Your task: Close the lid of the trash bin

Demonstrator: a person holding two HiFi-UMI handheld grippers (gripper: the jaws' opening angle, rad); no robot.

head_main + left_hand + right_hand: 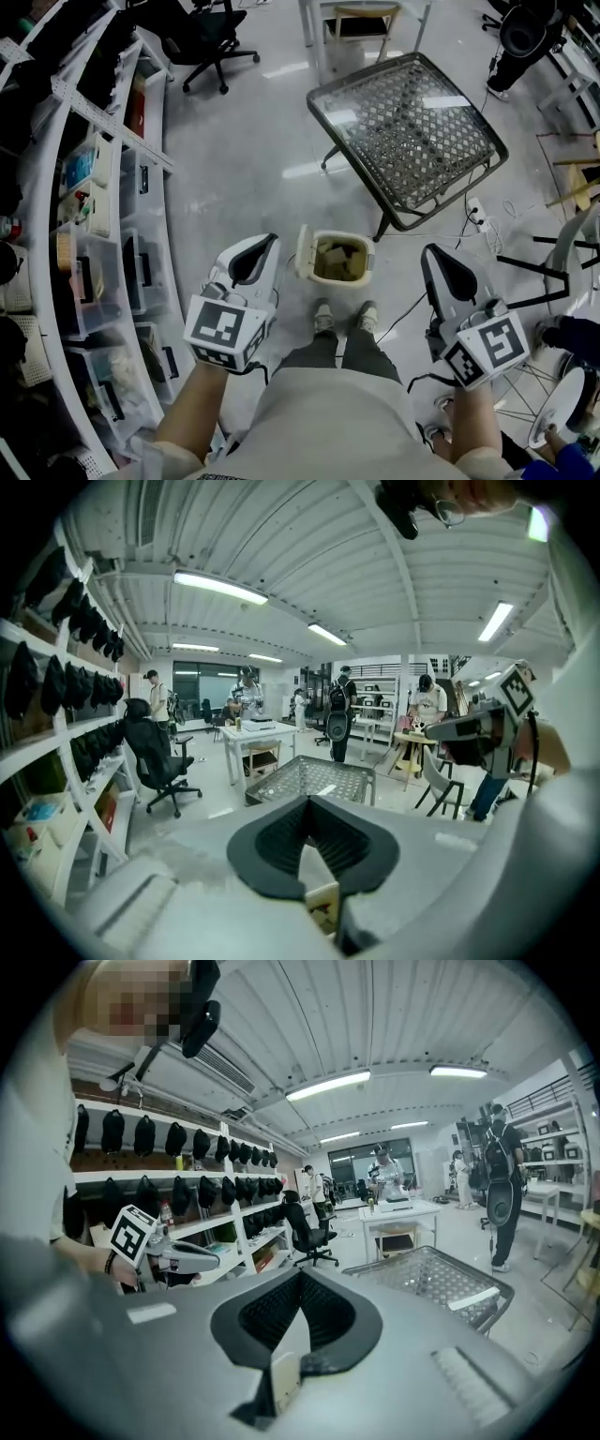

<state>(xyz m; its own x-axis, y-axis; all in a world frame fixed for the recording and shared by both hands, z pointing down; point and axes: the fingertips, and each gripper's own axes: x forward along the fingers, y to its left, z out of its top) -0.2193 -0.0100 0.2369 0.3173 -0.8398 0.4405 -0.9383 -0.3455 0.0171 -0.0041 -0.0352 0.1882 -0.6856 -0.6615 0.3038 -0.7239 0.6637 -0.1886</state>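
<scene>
A small beige trash bin (pixel 341 261) stands on the floor just ahead of my shoes, with brownish waste inside. Its lid (pixel 304 253) is raised upright along the bin's left side. My left gripper (pixel 262 243) hovers high above the floor to the left of the bin, its jaws closed tip to tip with nothing held. My right gripper (pixel 432 251) hangs to the bin's right, also shut and empty. In the left gripper view, the left gripper (pixel 309 801) shows a sliver of the bin (pixel 322 905) below its tips. The right gripper (pixel 300 1275) shows a similar sliver of the bin (pixel 282 1378).
A glass-and-mesh table (pixel 410 132) stands beyond the bin. Storage shelves (pixel 94 234) run along the left. A black office chair (pixel 212 42) is at the back. A power strip with cables (pixel 478 220) lies right of the bin. A white chair (pixel 562 412) stands at the lower right.
</scene>
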